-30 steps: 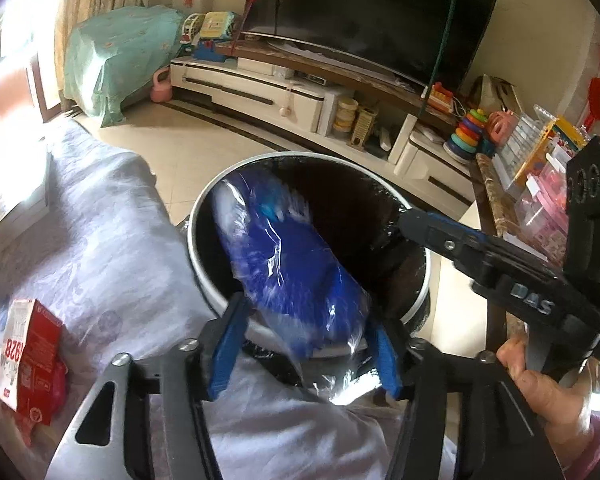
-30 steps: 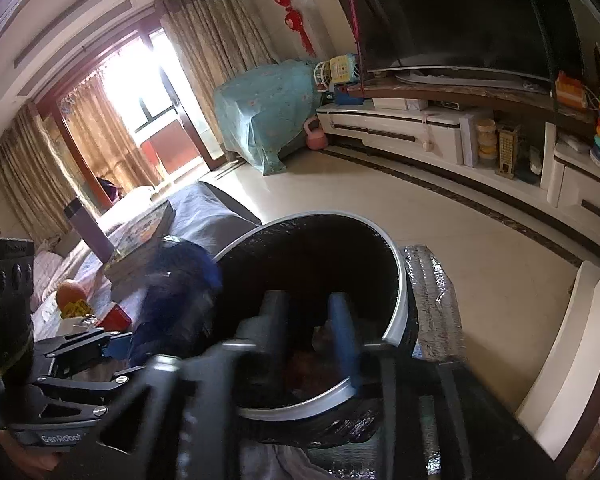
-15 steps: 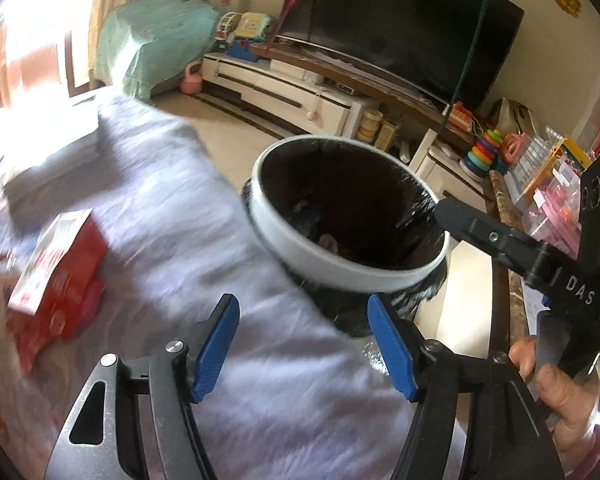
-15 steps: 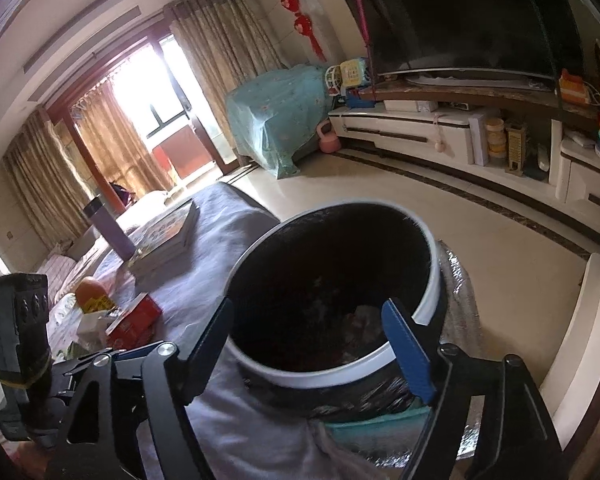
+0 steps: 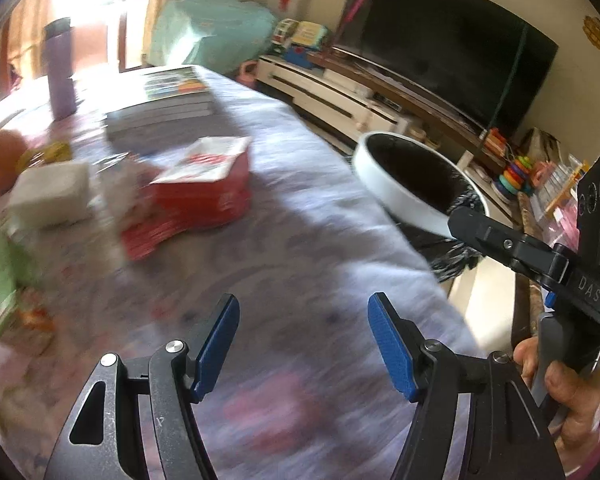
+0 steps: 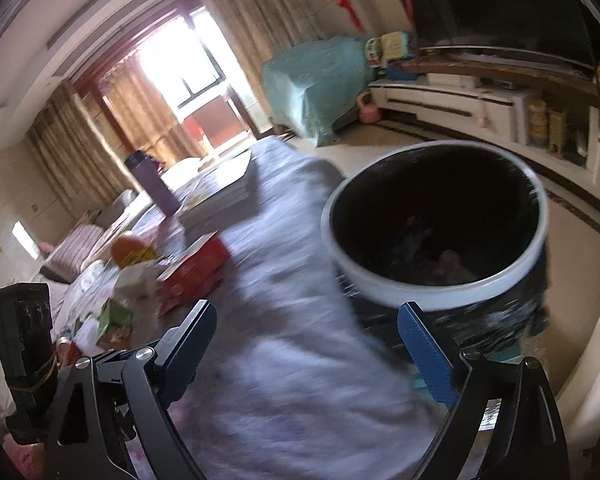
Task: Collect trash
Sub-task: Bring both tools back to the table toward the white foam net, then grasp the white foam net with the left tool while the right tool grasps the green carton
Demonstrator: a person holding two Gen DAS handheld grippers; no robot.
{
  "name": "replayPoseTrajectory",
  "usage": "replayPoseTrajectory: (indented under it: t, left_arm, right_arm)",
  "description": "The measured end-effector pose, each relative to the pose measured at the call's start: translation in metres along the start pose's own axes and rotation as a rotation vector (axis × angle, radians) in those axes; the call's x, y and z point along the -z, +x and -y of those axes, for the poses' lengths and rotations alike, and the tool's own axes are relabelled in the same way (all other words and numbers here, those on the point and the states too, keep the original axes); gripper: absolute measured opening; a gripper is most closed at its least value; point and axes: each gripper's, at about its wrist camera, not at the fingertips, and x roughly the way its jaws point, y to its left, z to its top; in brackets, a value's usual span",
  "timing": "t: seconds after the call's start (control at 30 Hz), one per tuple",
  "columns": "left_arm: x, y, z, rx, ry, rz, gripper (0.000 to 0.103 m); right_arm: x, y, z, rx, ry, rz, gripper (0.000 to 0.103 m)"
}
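Red carton (image 5: 198, 188) lying flat on the cloth-covered worktop (image 5: 300, 216), white printed flap up, blurred, among other litter: a white crumpled pack (image 5: 50, 194) just to its left, a green packet (image 5: 4, 276) nearer the camera at the left edge, an orange round thing (image 5: 2, 160) farther back. Well apart from all of it to the right, the white-rimmed bin (image 6: 436, 236) with black liner, standing off the worktop's edge, some scraps dimly visible at its bottom. Beyond the carton, a stack of books (image 5: 164, 108) and a purple bottle (image 5: 60, 70) upright. Left gripper (image 5: 302, 346) hovering above bare cloth, blue-padded fingers (image 5: 216, 346) spread wide, nothing between them. Right gripper (image 6: 312, 354) likewise spread wide and empty, one finger over the cloth, the other in front of the bin's wall. In the left view, seen from the side at right, gripped by a hand (image 5: 560, 392). Television (image 5: 440, 44) on a low cabinet behind.
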Motion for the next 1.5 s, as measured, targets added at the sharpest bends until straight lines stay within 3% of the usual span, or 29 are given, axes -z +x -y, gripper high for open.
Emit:
replayPoseTrajectory:
  t: [0.47,0.93,1.13,1.3,1.5]
  left_arm:
    - [0.055,-0.085,-0.062,-0.087,-0.138,0.049,0.066]
    - [0.094,-0.142,-0.104,-0.187,-0.222,0.082,0.066]
    - [0.098,-0.160,-0.133,-0.224,-0.251,0.091,0.066]
    - [0.089,-0.164,-0.163,-0.200,-0.259,0.083,0.070]
    - [0.069,-0.155,-0.190,-0.197,-0.169,0.053,0.071]
  right_arm:
    - [0.026,0.019,-0.069,-0.084,-0.096,-0.053,0.093]
    - [0.054,0.040,-0.133,-0.197,-0.205,-0.122,0.093]
    - [0.061,0.049,-0.161,-0.237,-0.253,-0.142,0.093]
    - [0.067,0.060,-0.185,-0.279,-0.319,-0.164,0.093]
    - [0.071,0.080,-0.210,-0.305,-0.380,-0.193,0.093]
